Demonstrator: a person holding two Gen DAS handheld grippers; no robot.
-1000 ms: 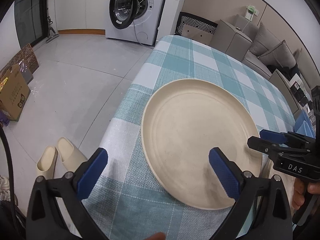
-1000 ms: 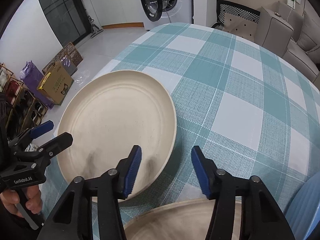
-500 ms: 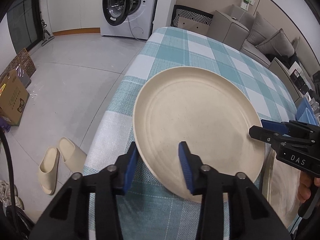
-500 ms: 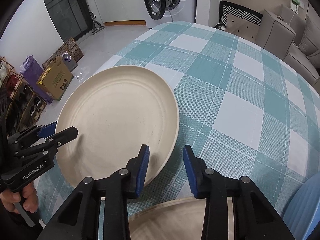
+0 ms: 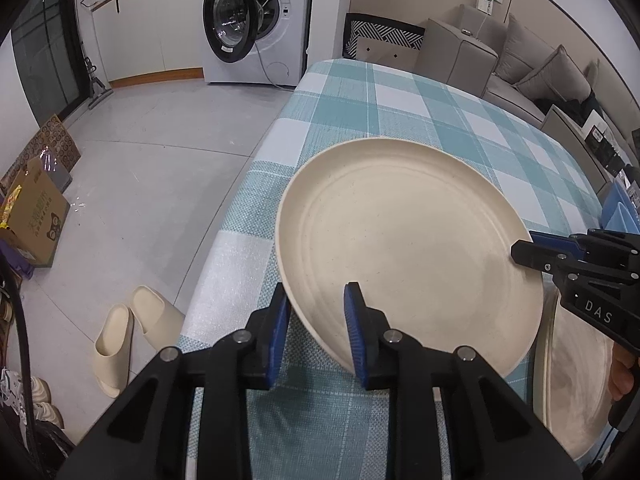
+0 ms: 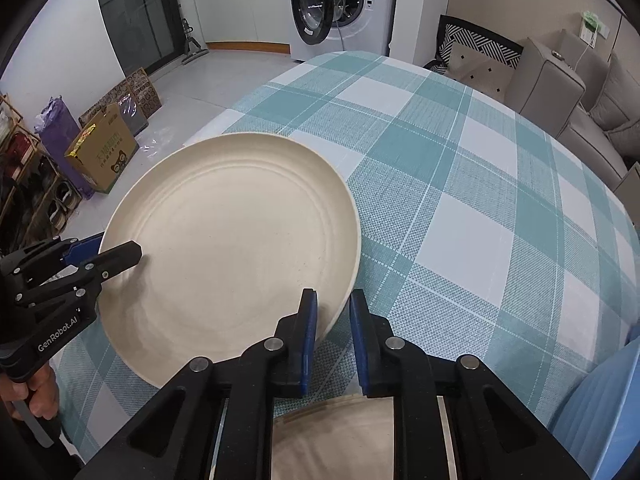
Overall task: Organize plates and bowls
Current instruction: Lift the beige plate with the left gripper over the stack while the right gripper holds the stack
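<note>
A large cream plate (image 5: 408, 248) (image 6: 232, 240) rests near the corner of the teal checked table (image 5: 400, 100). My left gripper (image 5: 316, 320) straddles its near left rim, jaws closing, one blue pad outside the rim and one inside the plate. From the right wrist view that gripper (image 6: 116, 254) reaches in at the plate's left edge. My right gripper (image 6: 332, 320) has pinched the opposite rim, and its tips (image 5: 520, 248) show at the plate's right edge. A second cream plate (image 5: 576, 368) (image 6: 332, 440) lies just beside it, partly under the right gripper.
Something light blue (image 6: 600, 400) (image 5: 618, 212) sits at the table's right edge. Off the table's left edge, slippers (image 5: 128, 328) and a cardboard box (image 5: 32, 220) lie on the floor. A washing machine (image 5: 256, 20) and a grey sofa (image 5: 540, 72) stand beyond.
Both grippers' jaws have narrowed from wide open down onto opposite rims of the cream plate. Neither hand has shifted much, and the plate lies where it did.
</note>
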